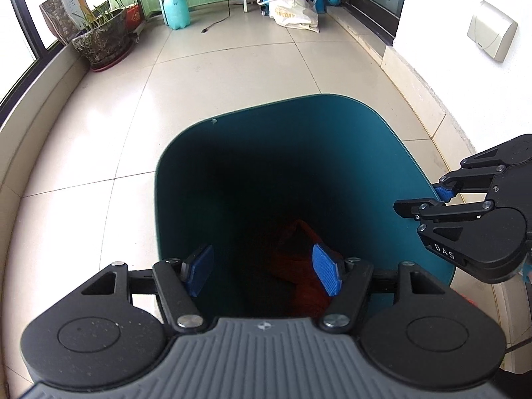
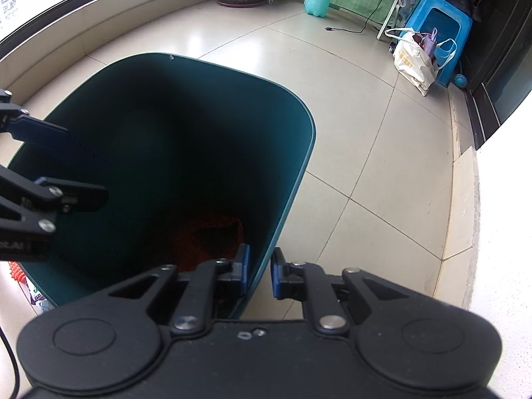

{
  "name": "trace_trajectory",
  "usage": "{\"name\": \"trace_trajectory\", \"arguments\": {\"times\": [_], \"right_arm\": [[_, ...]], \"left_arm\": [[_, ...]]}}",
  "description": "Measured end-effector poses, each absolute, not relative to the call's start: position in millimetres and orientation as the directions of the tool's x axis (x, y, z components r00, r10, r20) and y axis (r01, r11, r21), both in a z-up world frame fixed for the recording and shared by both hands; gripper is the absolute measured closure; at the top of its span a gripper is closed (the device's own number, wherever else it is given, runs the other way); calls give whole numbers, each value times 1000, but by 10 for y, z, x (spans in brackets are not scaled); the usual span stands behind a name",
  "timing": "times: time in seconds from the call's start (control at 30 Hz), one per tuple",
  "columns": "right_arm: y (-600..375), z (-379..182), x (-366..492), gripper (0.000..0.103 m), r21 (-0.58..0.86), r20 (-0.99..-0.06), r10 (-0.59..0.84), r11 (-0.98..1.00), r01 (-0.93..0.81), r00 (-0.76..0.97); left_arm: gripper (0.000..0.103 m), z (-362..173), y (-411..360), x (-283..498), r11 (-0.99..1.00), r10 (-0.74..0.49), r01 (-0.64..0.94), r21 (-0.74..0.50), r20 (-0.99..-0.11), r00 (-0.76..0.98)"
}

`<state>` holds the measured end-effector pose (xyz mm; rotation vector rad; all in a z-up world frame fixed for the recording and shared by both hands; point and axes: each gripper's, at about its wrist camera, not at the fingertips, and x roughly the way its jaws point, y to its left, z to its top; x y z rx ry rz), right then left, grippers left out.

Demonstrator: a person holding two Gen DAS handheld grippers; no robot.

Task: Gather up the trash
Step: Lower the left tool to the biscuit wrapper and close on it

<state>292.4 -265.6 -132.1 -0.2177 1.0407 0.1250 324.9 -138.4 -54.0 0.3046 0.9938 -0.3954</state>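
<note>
The left tongs (image 1: 262,274) hover over the near edge of the dark teal bin (image 1: 349,126), blue pads wide apart and holding nothing, with one pad (image 1: 327,274) over the bin's mouth. Deep inside lies a crumpled red-orange piece of trash (image 1: 301,266); the interior is too dark to tell what it is, perhaps a bag or wrapper. At 3 o'clock in the left view the right tongs (image 1: 427,199) reach in at the bin's right rim. In the right wrist view the right tongs (image 2: 259,274) straddle that wall (image 2: 292,193), one pad inside and one (image 2: 275,276) outside, with a narrow gap and a sliver of space visible beside the plastic, so they do not appear to be clamped on it. The bin stands on a pale tiled floor (image 1: 232,73). Well beyond it, at 11 o'clock, sits a potted plant (image 1: 101,41); at 12 o'clock a turquoise sprayer bottle (image 1: 176,10) and a white shopping bag (image 1: 292,10).
</note>
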Motion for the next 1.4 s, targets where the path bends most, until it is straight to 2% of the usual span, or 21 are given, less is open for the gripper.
{"name": "trace_trajectory", "arguments": {"times": [0.3,0.63,1.0,1.4], "right_arm": [[-2616,-1321,2927,91,-129,-865,-12,971,-200,501],[-2556,-1308,2975,92,-150,-867,-34,969,-195,498],[-2511,-1339,3038,94,-196,-873,-69,956,-218,482],[-2427,-1347,3095,93,-220,-882,-88,946,-239,463]], "left_arm": [[38,-138,-911,3021,913,-231,408,8,-814,532],[38,-43,-318,2894,951,-166,308,33,-785,596],[38,-729,93,2913,968,-77,243,61,-850,521],[38,-1848,77,3071,961,-79,276,27,-928,364]]}}
